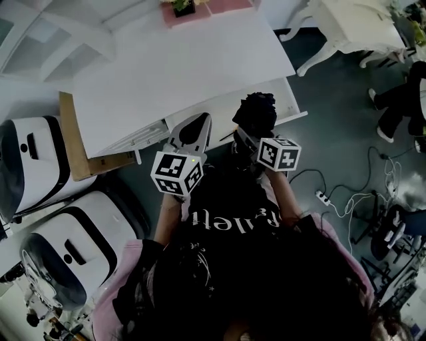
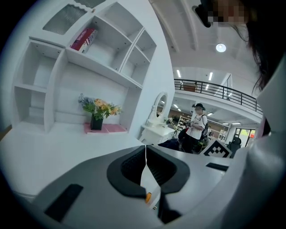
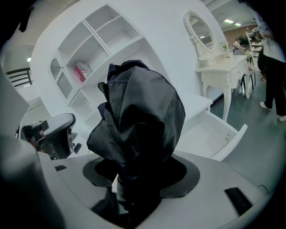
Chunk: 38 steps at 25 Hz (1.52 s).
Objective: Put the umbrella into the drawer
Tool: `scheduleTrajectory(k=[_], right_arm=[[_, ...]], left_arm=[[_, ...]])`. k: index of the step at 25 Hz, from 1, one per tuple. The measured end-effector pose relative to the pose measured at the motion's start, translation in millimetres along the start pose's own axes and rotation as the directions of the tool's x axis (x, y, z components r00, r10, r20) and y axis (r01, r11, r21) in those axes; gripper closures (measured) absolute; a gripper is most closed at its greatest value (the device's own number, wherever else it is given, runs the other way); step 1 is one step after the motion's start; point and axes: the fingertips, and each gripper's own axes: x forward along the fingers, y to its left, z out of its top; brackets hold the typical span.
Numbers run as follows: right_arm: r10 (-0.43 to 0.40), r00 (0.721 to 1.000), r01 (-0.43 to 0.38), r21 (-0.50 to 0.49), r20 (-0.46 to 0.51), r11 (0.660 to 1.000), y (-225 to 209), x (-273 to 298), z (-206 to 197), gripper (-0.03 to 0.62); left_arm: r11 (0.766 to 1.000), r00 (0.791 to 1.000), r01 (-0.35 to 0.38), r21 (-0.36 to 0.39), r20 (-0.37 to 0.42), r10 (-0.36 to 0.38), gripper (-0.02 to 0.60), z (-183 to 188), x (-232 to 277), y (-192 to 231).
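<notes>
My right gripper [image 1: 247, 138] is shut on a folded dark umbrella [image 1: 257, 111], which stands up out of its jaws. In the right gripper view the umbrella [image 3: 136, 120] fills the middle and hides the fingertips of that gripper [image 3: 134, 181]. The open white drawer [image 1: 291, 101] juts from the front of the white desk [image 1: 173, 73], just beyond and right of the umbrella; the drawer [image 3: 210, 134] shows a bare floor. My left gripper [image 1: 196, 125] hangs beside it at the desk's front edge. Its jaws are shut with nothing in them [image 2: 145, 154].
Two white rounded cases [image 1: 40, 166] [image 1: 73, 250] and a brown board [image 1: 73, 140] stand left of the desk. A flower pot [image 1: 182, 6] sits at the desk's back. A power strip [image 1: 324, 197] with cables lies on the floor at right. A person [image 2: 196, 127] stands far off.
</notes>
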Motion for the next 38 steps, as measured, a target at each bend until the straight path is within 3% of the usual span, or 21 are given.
scheduleTrajectory(k=[5,10,17,24,28,32,38], right_arm=[[-0.034,0.999,0.037,0.112,-0.033,0.993,-47.0,31.3,10.5,0.313],[-0.063,0.997,0.070,0.258,-0.035,0.964,-82.0,54.3,17.9,0.313],[-0.154,0.984,0.174,0.310,-0.088,0.935,-134.2,76.8,18.6,0.313],[-0.181,0.980,0.198,0.493,-0.083,0.847,-165.2,88.2,18.2,0.313],[-0.205,0.973,0.229,0.542,-0.105,0.808,-183.6,100.3,12.0,0.313],[-0.196,0.978,0.203,0.597,-0.077,0.776,-186.4,104.4,12.9,0.313],[-0.278,0.956,0.267,0.672,-0.094,0.691,-207.9,111.5,9.6,0.313]], left_arm=[[1.000,1.000,0.001,-0.002,-0.028,-0.001,0.565,3.0,31.0,-2.7],[1.000,0.998,0.007,-0.001,-0.060,-0.007,0.565,-0.5,51.2,-4.5],[1.000,0.996,0.004,0.006,-0.088,-0.003,0.565,-1.1,66.7,-2.0],[1.000,0.995,-0.030,-0.002,-0.100,0.029,0.565,-1.1,70.7,10.5],[0.999,0.993,-0.045,-0.009,-0.108,0.044,0.565,-4.8,73.3,16.4],[0.999,0.993,-0.045,-0.015,-0.113,0.043,0.565,-8.0,77.8,16.2],[0.999,0.993,-0.041,-0.015,-0.113,0.039,0.565,-7.4,87.2,12.7]])
